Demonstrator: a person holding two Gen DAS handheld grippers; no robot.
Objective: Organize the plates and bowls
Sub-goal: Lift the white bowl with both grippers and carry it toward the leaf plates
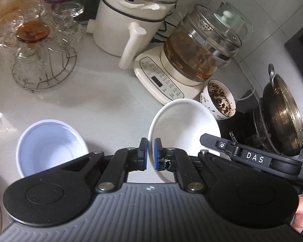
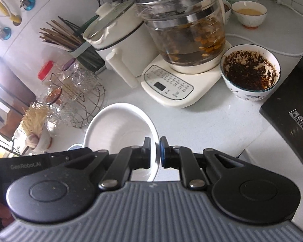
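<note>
In hand: we hold one shallow round white ceramic bowl [image 1: 183, 127] tilted above the white counter [image 1: 103, 104], well in from its edges.
Left gripper [image 1: 150, 153]: clamped tight on the bowl's left rim.
Right gripper [image 2: 155, 154]: pinched on the opposite rim.
Left to do: a pale blue-white round bowl [image 1: 50, 141] sits empty beside ours; we judge stacking not yet done.

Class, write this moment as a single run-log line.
left gripper: shut on white bowl rim | right gripper: shut on opposite rim | bowl: tilted | pale blue bowl: on counter
</note>
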